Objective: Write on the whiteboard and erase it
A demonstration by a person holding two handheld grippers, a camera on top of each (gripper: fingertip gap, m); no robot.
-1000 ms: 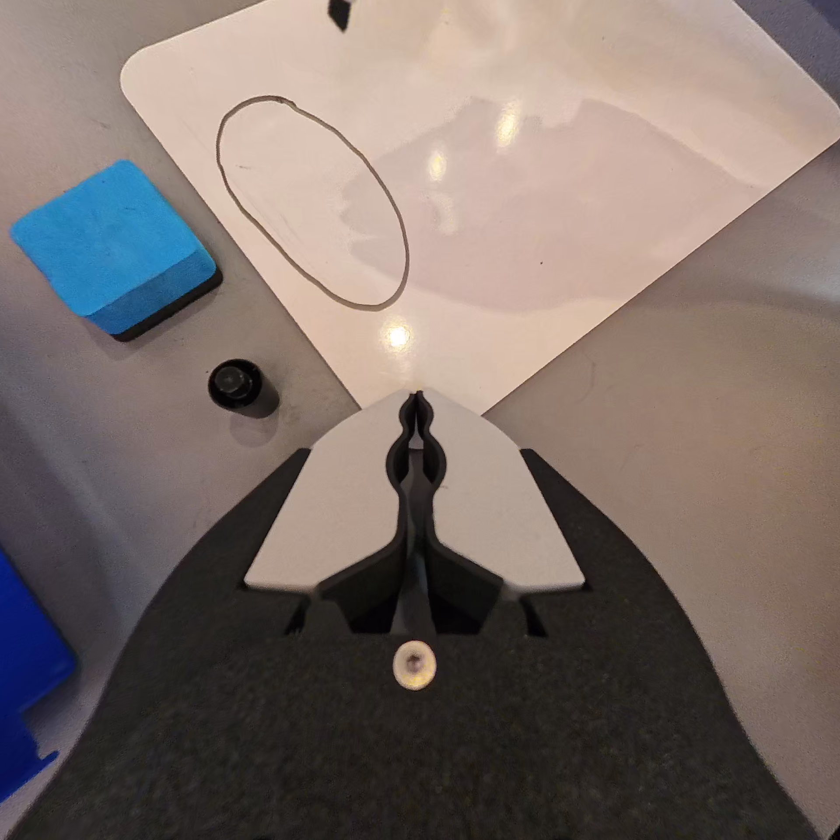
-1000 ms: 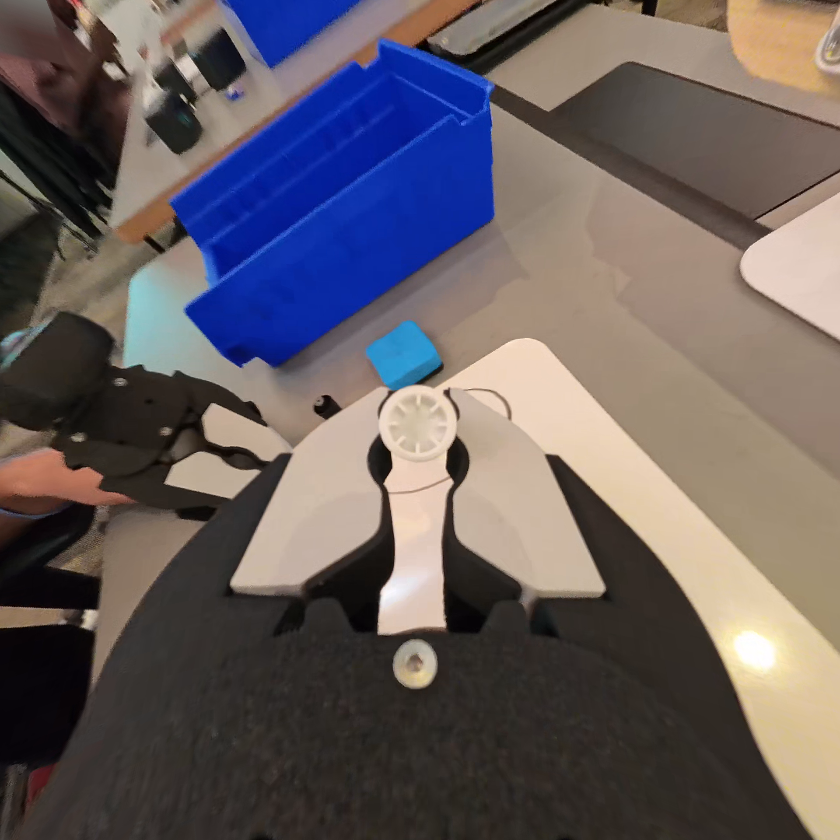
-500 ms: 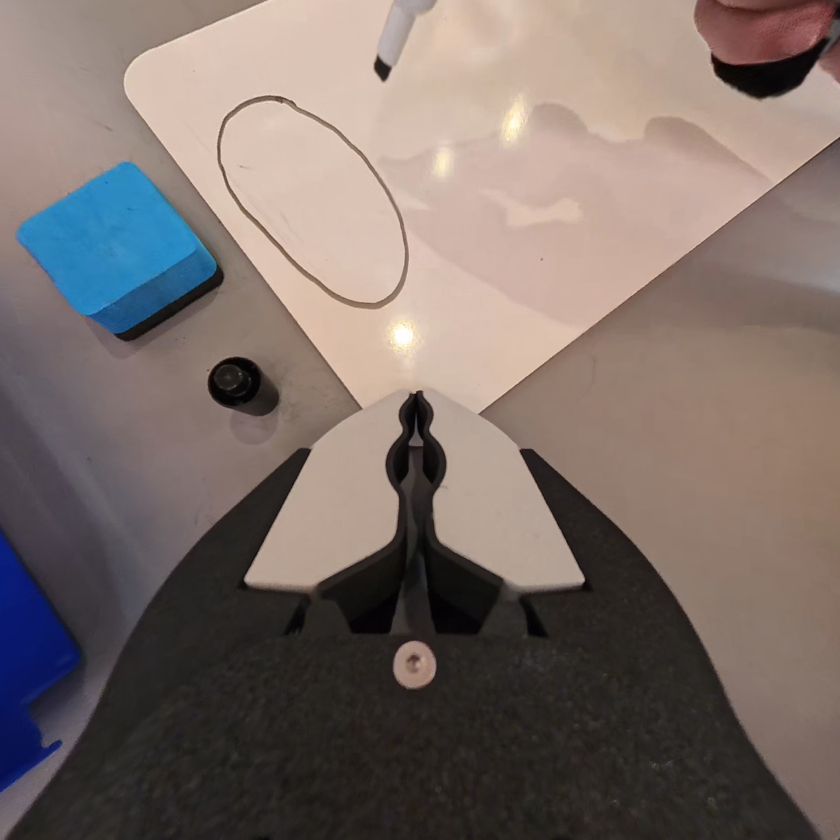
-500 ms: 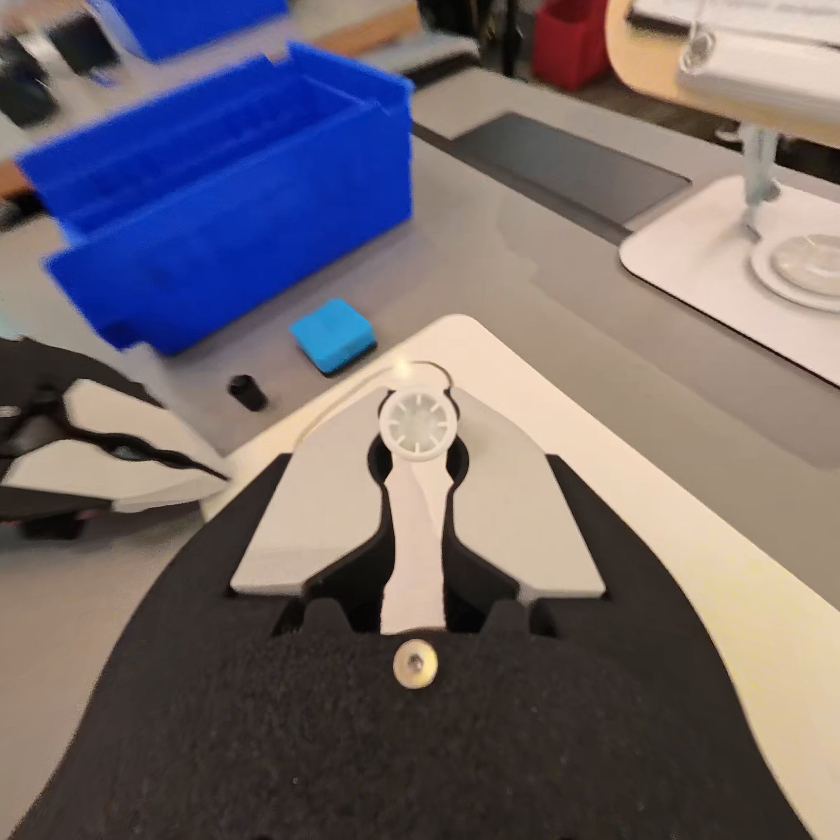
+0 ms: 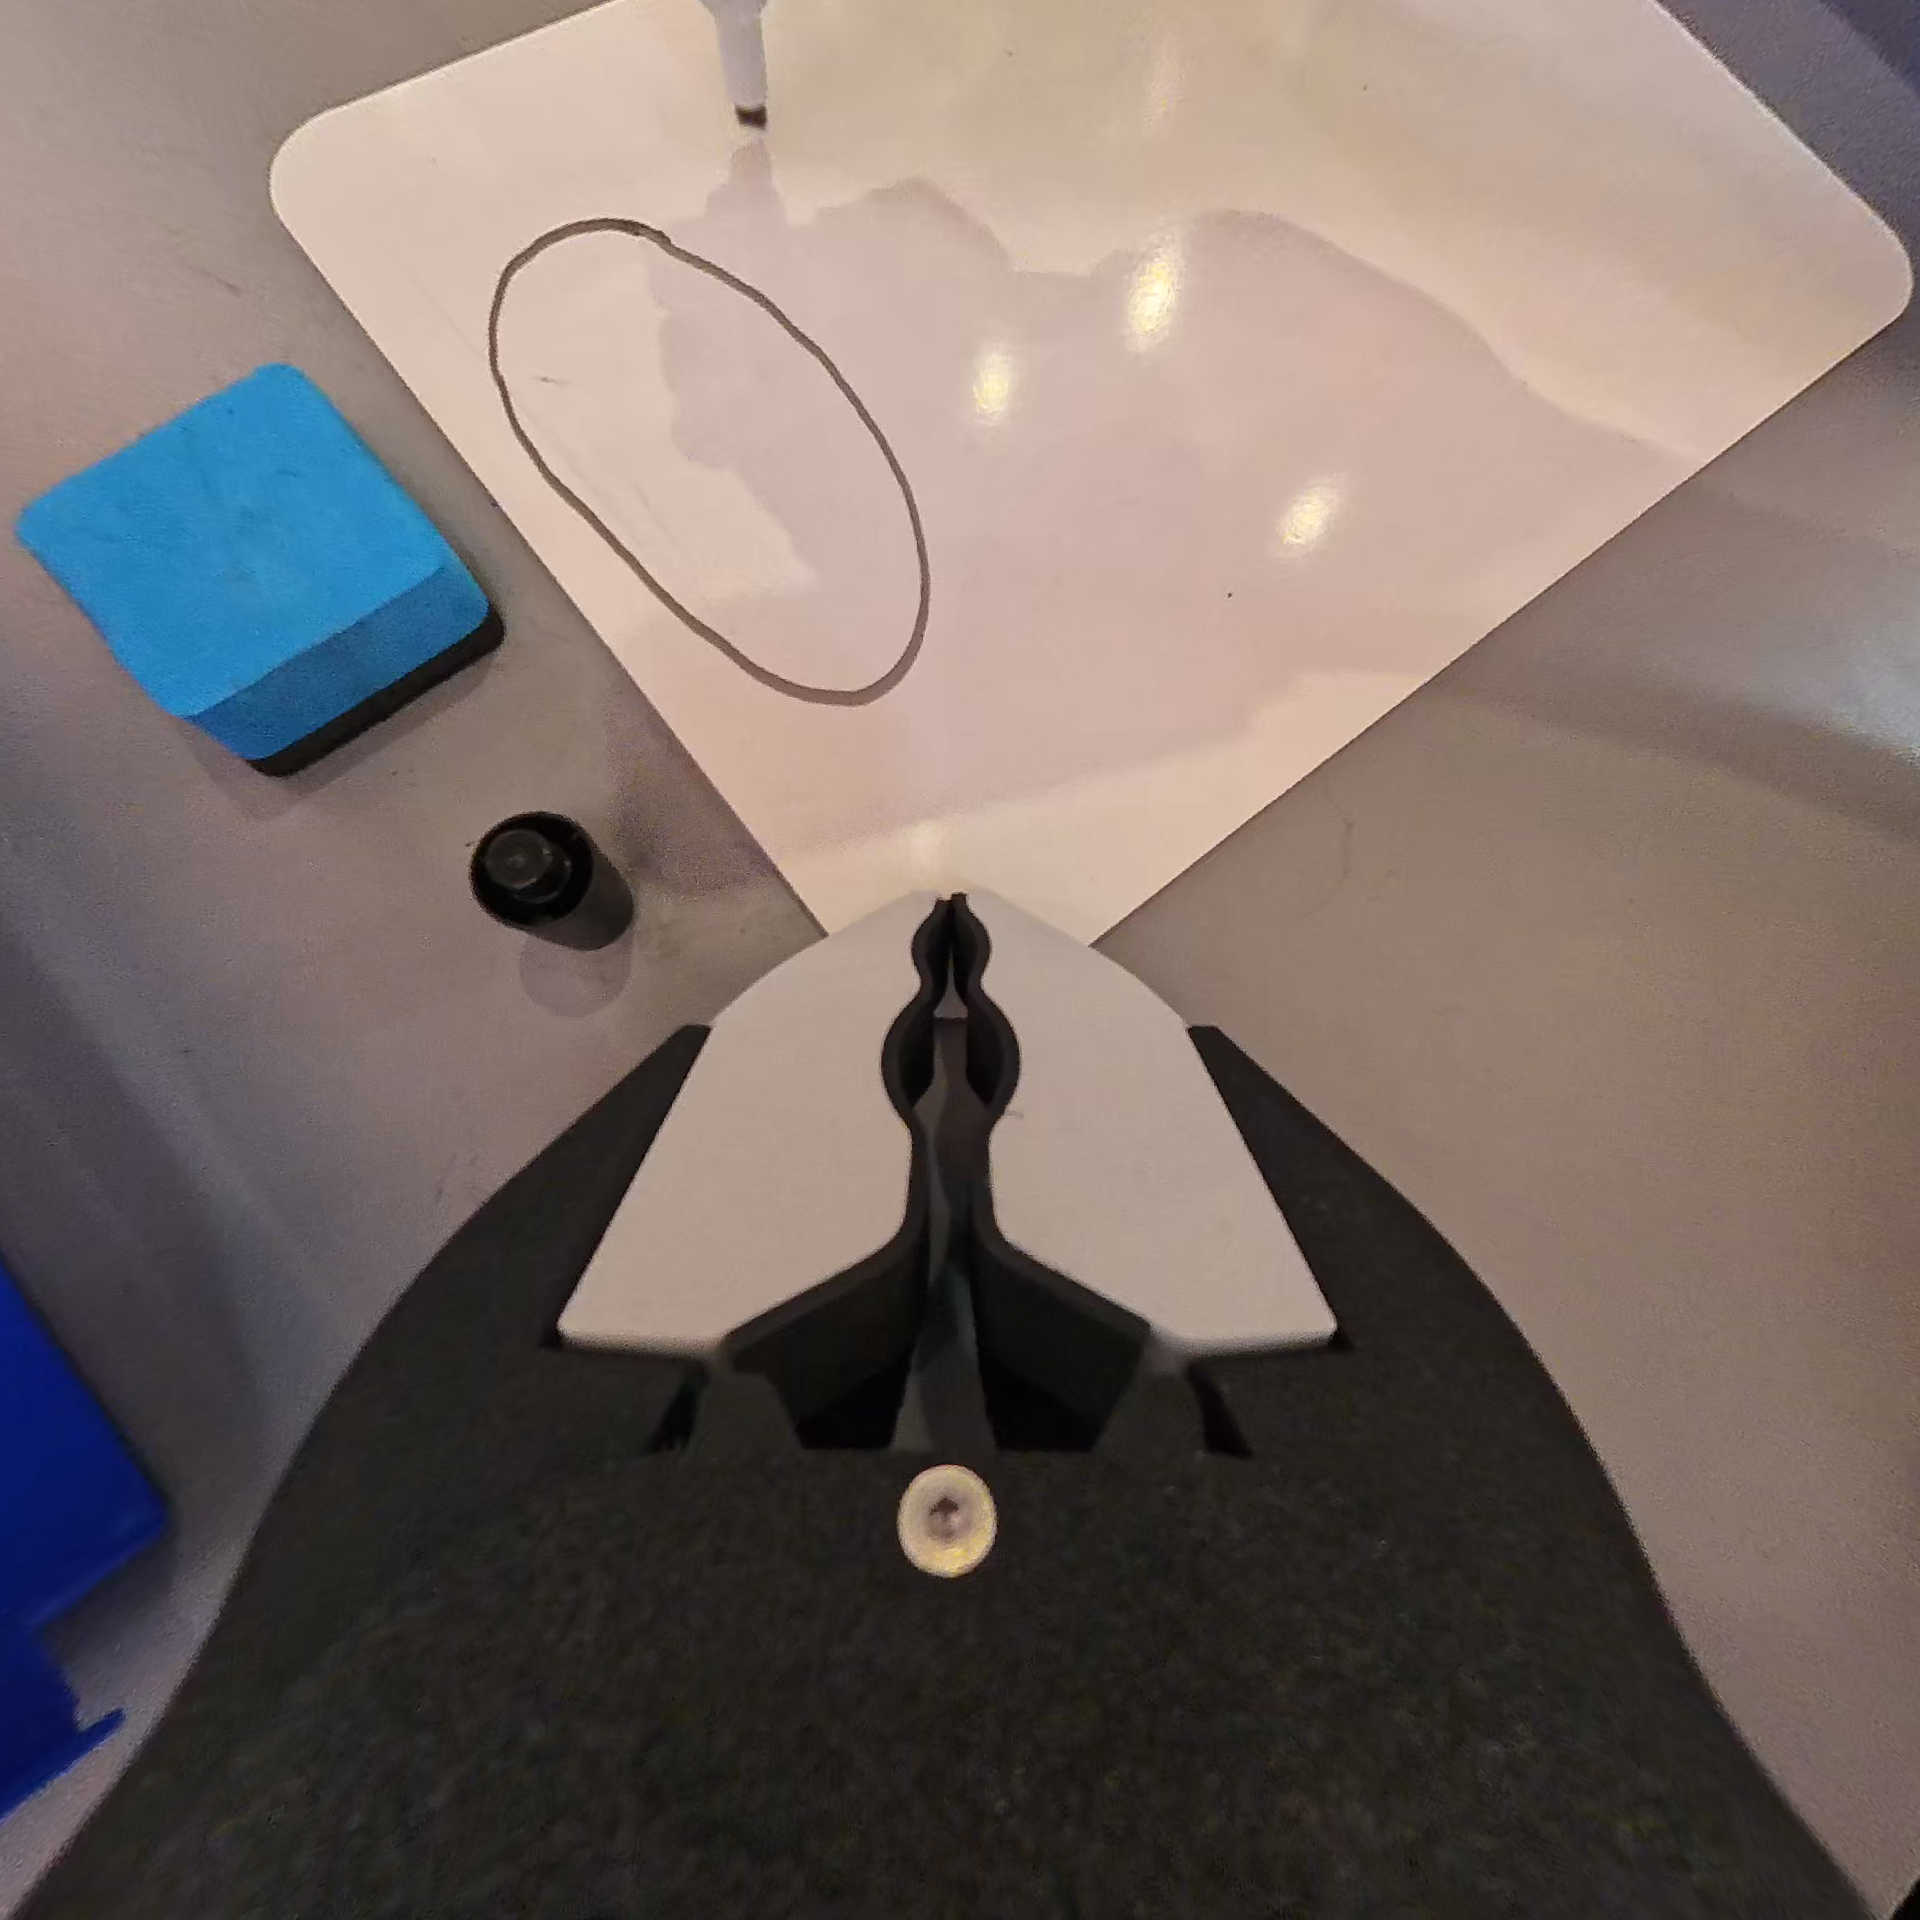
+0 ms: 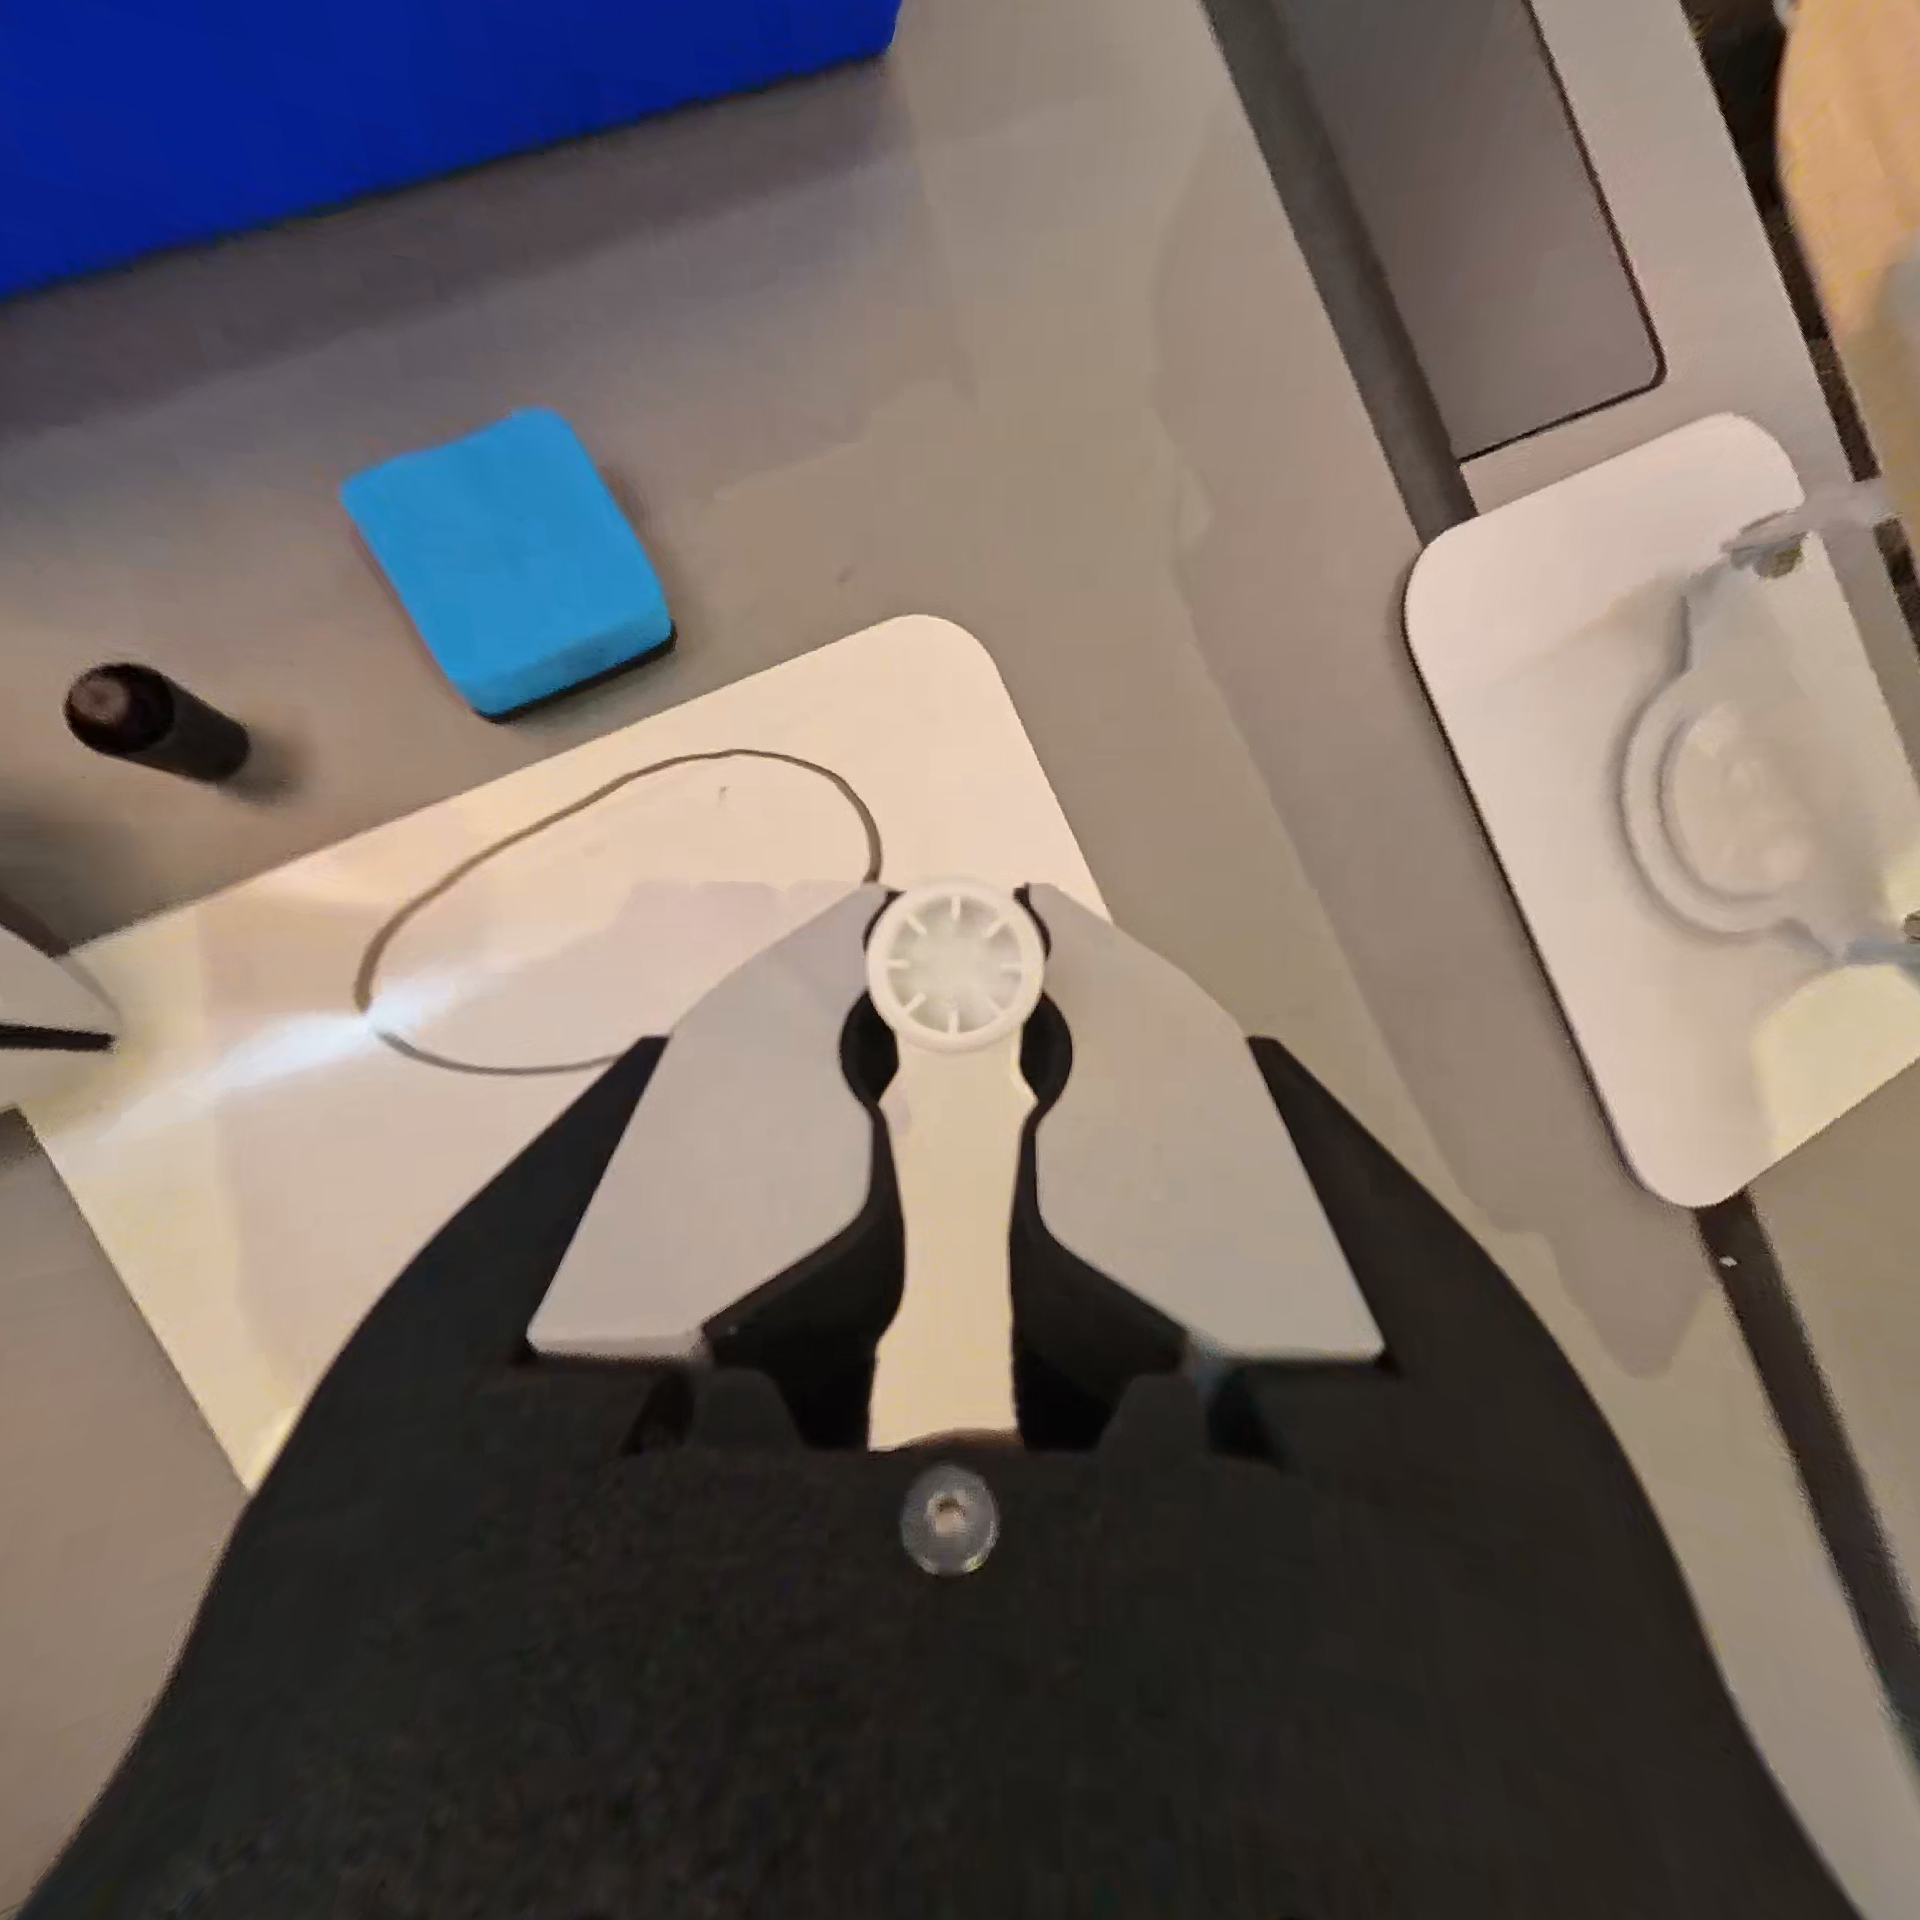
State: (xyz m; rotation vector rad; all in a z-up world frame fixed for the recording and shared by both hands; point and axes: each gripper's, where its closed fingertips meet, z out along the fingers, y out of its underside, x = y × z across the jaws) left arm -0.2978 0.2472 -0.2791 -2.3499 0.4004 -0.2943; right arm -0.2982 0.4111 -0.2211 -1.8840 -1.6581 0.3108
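A white whiteboard (image 5: 1195, 436) lies flat on the grey table with a black oval (image 5: 707, 447) drawn on it. My left gripper (image 5: 953, 902) is shut and empty, at the board's near corner. My right gripper (image 6: 956, 904) is shut on a white marker (image 6: 954, 971), held upright; I see its round back end. In the left wrist view the marker's tip (image 5: 746, 99) stands just above the board, beyond the oval. The board (image 6: 790, 727) and oval (image 6: 623, 904) also show in the right wrist view. A blue eraser (image 5: 255, 561) lies left of the board.
The black marker cap (image 5: 535, 868) stands on the table between the eraser and my left gripper. A blue bin (image 6: 416, 114) sits behind the eraser (image 6: 509, 561). A white plate with a clear stand (image 6: 1683, 821) lies right of the board.
My right gripper has tilted downward and moved in over the board with the marker. The marker tip has shifted left, closer to the oval. My left gripper has not moved.
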